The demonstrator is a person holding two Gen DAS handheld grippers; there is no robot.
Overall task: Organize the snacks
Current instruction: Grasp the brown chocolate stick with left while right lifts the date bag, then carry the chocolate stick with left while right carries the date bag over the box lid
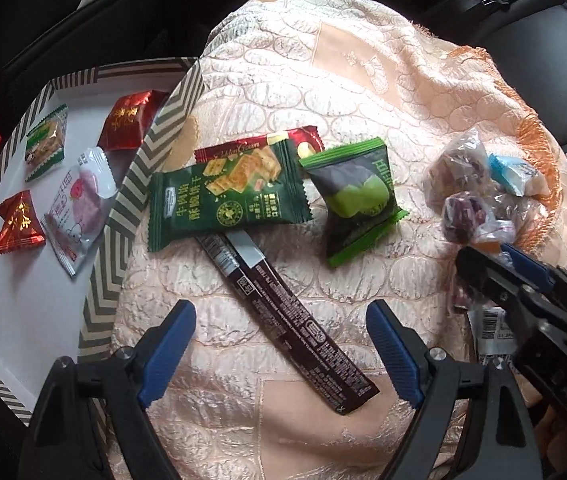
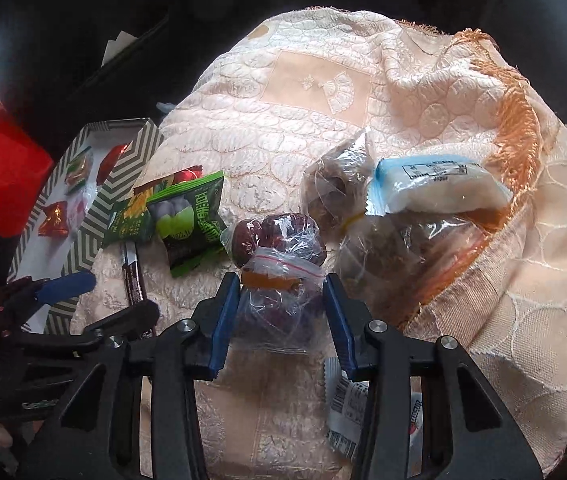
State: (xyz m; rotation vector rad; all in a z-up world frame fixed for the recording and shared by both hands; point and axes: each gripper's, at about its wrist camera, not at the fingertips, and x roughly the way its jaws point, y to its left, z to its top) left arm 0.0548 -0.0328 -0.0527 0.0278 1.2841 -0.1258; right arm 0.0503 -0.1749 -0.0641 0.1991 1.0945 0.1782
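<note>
Peach quilted cloth [image 2: 363, 92] bunches, so we close the right tongs [image 2: 283, 292], apart around the zip bag [image 2: 279, 276], probably below its seal, left tongs [image 1: 279, 320] apart and idle.

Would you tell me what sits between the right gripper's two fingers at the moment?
In the right wrist view, a clear zip bag with a red seal strip, holding dark red fruit, sits between the right gripper's open fingers, resting on the peach cloth.
</note>
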